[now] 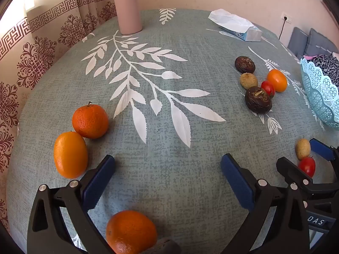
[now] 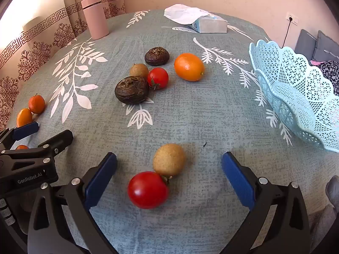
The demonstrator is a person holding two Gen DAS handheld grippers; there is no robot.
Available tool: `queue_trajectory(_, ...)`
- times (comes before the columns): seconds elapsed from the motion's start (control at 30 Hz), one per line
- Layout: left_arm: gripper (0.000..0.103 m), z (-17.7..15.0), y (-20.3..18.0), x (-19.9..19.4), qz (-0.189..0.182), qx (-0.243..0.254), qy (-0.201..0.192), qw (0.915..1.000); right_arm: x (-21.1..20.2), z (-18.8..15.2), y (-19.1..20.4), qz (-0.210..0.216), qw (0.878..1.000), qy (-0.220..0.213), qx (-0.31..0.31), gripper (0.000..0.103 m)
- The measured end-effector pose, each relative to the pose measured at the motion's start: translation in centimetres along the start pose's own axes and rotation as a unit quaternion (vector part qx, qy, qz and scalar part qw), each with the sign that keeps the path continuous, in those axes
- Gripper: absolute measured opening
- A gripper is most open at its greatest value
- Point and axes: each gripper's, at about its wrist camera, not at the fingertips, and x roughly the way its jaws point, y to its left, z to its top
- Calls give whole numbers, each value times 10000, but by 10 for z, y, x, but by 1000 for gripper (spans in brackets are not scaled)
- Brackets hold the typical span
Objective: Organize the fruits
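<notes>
- Your left gripper [image 1: 167, 182] has its fingers spread as wide as they go, with nothing in its grip; only bare tablecloth [image 1: 169, 127] lies between the blue pads [image 1: 98, 182].
- One orange [image 1: 131, 231] sits low in the left wrist view, back between the finger arms near the camera, behind the pads and not touched by them.
- Two more oranges lie off the left finger: an oval one [image 1: 70, 155] just beside that finger's outer side, and a round one with a stem [image 1: 90, 121] touching it, farther away.
- Your right gripper [image 2: 169, 182] is likewise fully spread and holds nothing.
- A red tomato [image 2: 147, 189] and a tan fruit [image 2: 169, 160] lie touching each other in the gap between the right fingers, the tomato nearer the camera; neither pad touches them.
- Ahead of the right gripper is a cluster: two dark wrinkled fruits [image 2: 131, 89] [image 2: 157, 56], a second tan fruit [image 2: 139, 70], a second tomato [image 2: 157, 78] and a small oval orange [image 2: 189, 66] a little apart to the right.
- The pale blue lattice basket [image 2: 296, 97] stands at the right edge of the table, well apart from both grippers, and no fruit shows in the part you can see.
- A pink flask [image 2: 95, 17] and a tissue pack [image 2: 209, 25] stand at the far end.
- Writing: "GenRobot.AI" reads on the left gripper's body in the right wrist view; "DAS" shows on the right gripper's body in the left wrist view. The tissue pack's print is too small to read.
</notes>
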Motion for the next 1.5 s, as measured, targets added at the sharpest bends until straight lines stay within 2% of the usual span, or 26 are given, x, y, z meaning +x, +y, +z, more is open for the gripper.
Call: queue_trajectory(1.5,98,0,0,0,9,8,-4,10000,0,2,-2,37,10000,10,16,101)
